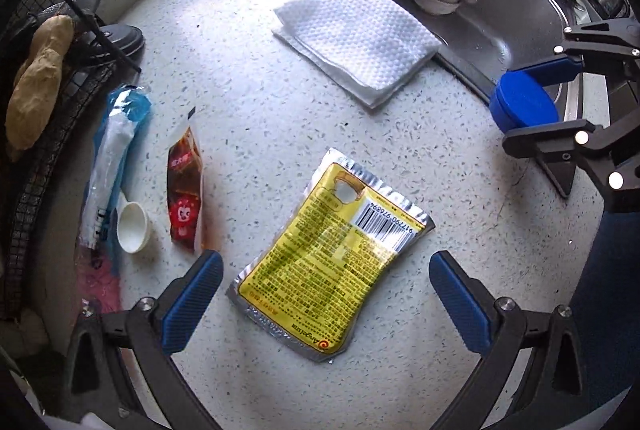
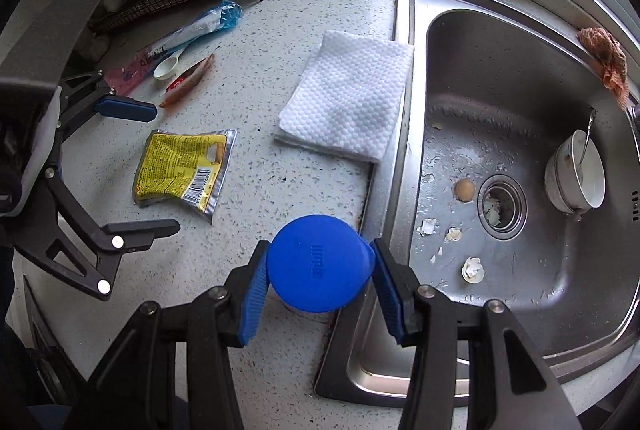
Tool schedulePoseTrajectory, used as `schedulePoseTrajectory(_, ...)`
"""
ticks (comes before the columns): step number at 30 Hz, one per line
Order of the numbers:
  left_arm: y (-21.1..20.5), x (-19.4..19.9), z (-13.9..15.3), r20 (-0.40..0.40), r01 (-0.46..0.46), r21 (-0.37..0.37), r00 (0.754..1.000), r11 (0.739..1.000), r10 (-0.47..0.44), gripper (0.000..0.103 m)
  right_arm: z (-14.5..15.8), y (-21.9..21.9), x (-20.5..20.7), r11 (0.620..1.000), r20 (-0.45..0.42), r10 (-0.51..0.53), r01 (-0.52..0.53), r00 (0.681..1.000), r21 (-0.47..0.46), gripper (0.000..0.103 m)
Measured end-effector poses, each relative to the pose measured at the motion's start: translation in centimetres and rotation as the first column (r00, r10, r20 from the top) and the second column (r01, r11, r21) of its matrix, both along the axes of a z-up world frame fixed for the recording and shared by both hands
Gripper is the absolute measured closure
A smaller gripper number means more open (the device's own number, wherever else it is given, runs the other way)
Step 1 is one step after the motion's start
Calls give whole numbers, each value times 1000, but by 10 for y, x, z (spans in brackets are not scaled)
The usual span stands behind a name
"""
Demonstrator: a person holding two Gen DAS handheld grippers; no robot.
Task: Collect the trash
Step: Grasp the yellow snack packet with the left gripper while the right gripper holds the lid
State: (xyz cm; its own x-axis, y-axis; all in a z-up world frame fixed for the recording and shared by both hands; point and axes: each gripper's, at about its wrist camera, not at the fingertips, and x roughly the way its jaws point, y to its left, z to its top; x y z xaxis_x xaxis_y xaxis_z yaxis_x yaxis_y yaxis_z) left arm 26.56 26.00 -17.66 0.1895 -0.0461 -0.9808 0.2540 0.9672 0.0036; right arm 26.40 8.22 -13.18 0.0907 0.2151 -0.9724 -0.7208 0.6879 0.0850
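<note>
A yellow and silver foil packet (image 1: 332,262) lies flat on the speckled counter. My left gripper (image 1: 326,300) points down over the packet's near end, open wide, its blue pads (image 1: 192,298) on either side and touching nothing. From the right wrist view the left gripper (image 2: 166,169) hovers above that packet (image 2: 180,169). My right gripper (image 2: 320,290) is shut on a round blue cap (image 2: 320,264) at the counter's edge by the sink; the same cap (image 1: 524,101) shows at the right of the left wrist view. A red sachet (image 1: 184,189), a blue-white wrapper (image 1: 112,157) and a white scoop (image 1: 134,226) lie to the left.
A folded white paper towel (image 2: 348,101) overlaps the steel sink's rim (image 2: 404,133). The sink holds stacked bowls with a spoon (image 2: 576,177), an egg (image 2: 464,188) and several eggshell bits (image 2: 472,270). A black wire rack (image 1: 24,189) with a brown root (image 1: 36,81) stands at the left.
</note>
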Motion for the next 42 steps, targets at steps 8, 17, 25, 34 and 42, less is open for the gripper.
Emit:
schedulePoseTrajectory(8,-5,17,-11,30,23,-5,999,1000,-23,2,2,7,-1,1000,-3,-4,4,1000,23,56)
schedulePoseTrajectory(17,13,2,2,63,-46,-25,997,999,47,32,4,18,2,998,-20,-6,7,1000,56,56)
schedulePoseTrajectory(25,15,-18,9,61,-142,-35,988,989,143,60,4,19,0,997,-32,15,-12,999,73,56)
schedulePoseTrajectory(34,3,-33,23,42,-351,-79,934,933,355,65,11,5,6,989,-49,50,-43,998,143,56)
schedulePoseTrajectory(42,-27,-42,45,72,-410,-88,906,908,416,65,26,-10,8,981,-21,80,-75,997,182,56)
